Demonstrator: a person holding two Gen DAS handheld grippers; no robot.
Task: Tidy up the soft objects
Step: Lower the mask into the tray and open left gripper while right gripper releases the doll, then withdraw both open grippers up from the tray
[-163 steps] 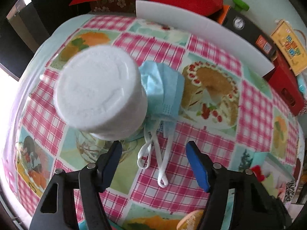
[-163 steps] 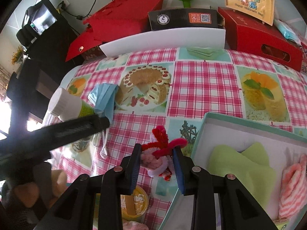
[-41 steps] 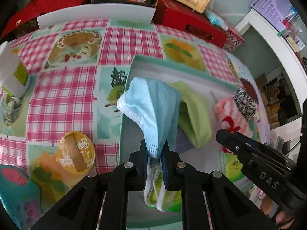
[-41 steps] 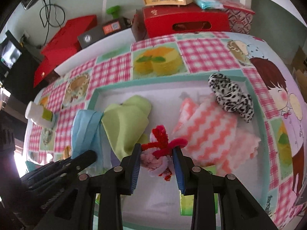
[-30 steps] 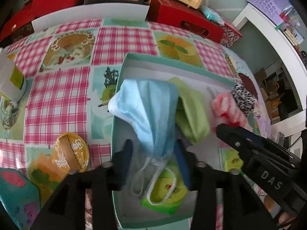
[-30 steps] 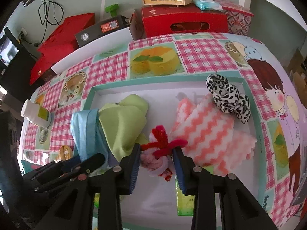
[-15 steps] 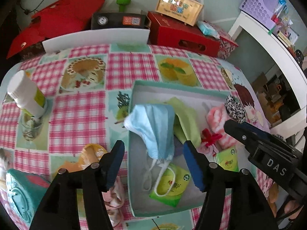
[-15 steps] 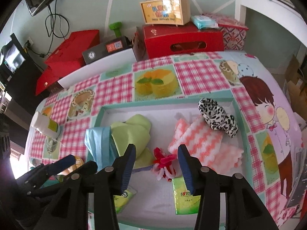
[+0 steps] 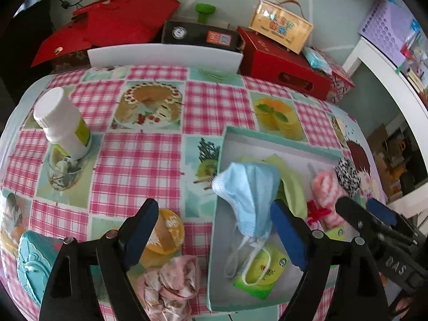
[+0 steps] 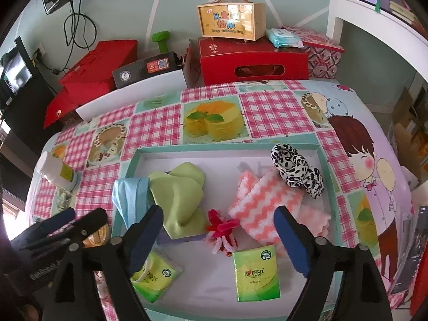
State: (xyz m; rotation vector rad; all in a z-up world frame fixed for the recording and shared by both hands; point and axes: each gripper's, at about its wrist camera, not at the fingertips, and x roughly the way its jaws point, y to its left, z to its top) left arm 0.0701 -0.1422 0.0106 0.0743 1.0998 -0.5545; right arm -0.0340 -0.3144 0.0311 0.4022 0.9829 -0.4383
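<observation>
Mask [image 9: 247, 187] and red toy [image 10: 222, 230] lie in the box [image 10: 133, 160], seemingly; both tongs [image 9: 214, 232] [image 10: 218, 238] are opening, empty.

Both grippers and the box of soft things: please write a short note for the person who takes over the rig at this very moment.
Left gripper: jaws opening, nothing between the pads.
Right gripper: jaws opening, nothing held.
In the box: blue mask hanging over the left wall, green cloth, red and pink toy, pink striped cloth, spotted hair tie, two green tissue packs.
Done: mask and toy lie in the box, released.
Left: the crumpled pink cloth lies on the table outside the box, probably next. The mask edge could be tucked in.
</observation>
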